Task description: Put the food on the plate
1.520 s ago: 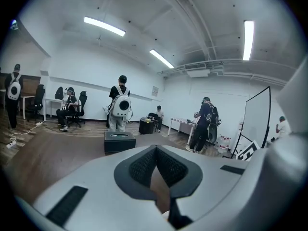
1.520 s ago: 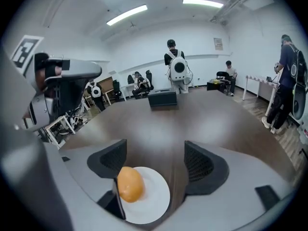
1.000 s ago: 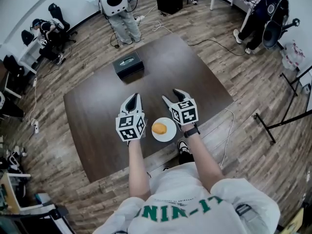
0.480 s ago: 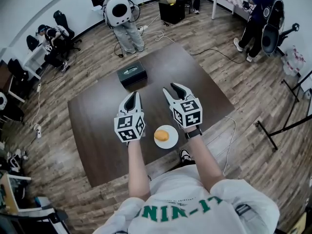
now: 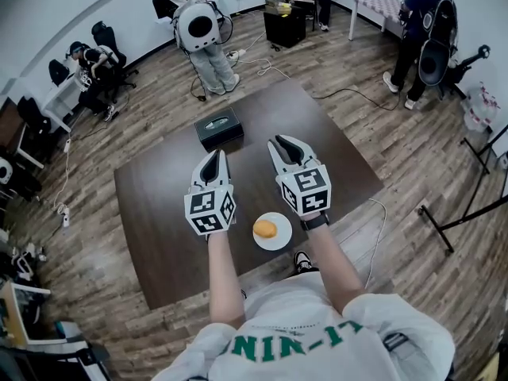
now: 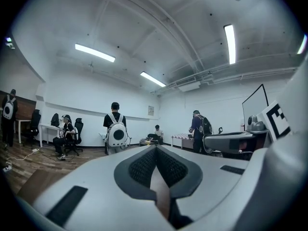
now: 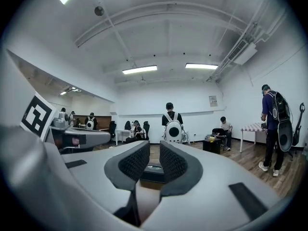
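Observation:
An orange, round piece of food [image 5: 265, 229] lies on a small white plate [image 5: 281, 238] near the front edge of the dark wooden table [image 5: 159, 205]. My left gripper [image 5: 211, 159] hovers left of and beyond the plate, its jaws shut and empty; in the left gripper view the pads [image 6: 144, 165] meet. My right gripper [image 5: 284, 143] hovers right of and beyond the plate. Its jaws are closing, with a narrow gap and nothing between the pads [image 7: 132, 163]. Both grippers point level across the room.
A black box [image 5: 219, 128] sits at the table's far side; it shows between the right gripper's pads as the black box [image 7: 153, 171]. Several people stand or sit around the room. Cables lie on the wooden floor [image 5: 349, 94].
Both grippers have moved from beside the plate to farther over the table. The right gripper's jaws have narrowed. The food stays on the plate.

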Available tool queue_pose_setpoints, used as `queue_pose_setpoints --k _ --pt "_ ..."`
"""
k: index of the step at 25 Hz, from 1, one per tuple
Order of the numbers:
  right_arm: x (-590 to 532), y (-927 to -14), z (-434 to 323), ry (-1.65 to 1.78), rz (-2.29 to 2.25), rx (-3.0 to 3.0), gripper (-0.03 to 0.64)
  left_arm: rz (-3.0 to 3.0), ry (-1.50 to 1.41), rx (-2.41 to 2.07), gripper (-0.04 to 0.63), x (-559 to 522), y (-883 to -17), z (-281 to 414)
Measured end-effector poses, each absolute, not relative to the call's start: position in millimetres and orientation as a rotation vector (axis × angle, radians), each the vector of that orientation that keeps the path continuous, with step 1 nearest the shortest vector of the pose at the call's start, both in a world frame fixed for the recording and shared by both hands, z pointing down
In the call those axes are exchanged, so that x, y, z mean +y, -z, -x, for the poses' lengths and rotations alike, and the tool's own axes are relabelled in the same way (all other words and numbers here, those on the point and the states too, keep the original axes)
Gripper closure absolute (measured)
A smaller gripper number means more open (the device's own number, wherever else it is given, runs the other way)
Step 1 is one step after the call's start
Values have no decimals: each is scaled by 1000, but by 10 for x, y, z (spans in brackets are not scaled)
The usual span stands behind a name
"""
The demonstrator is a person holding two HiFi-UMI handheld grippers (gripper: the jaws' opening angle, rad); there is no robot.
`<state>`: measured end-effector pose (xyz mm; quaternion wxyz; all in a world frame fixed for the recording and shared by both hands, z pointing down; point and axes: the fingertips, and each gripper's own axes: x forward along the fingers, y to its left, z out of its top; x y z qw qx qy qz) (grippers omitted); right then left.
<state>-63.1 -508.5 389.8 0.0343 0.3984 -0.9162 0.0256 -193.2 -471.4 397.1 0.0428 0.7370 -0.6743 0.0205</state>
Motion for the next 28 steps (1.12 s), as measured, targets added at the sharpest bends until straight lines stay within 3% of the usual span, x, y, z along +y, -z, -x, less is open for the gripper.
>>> queue_pose_setpoints --k 6,28 --pt "-5134 -3798 522 -61 -1277 -2823 598 -2272 -44 -2078 586 -4751 -3879 1871" --pt "-5243 -3928 383 -86 -1251 -2817 600 -2221 57 -2143 586 -4777 -3907 1794"
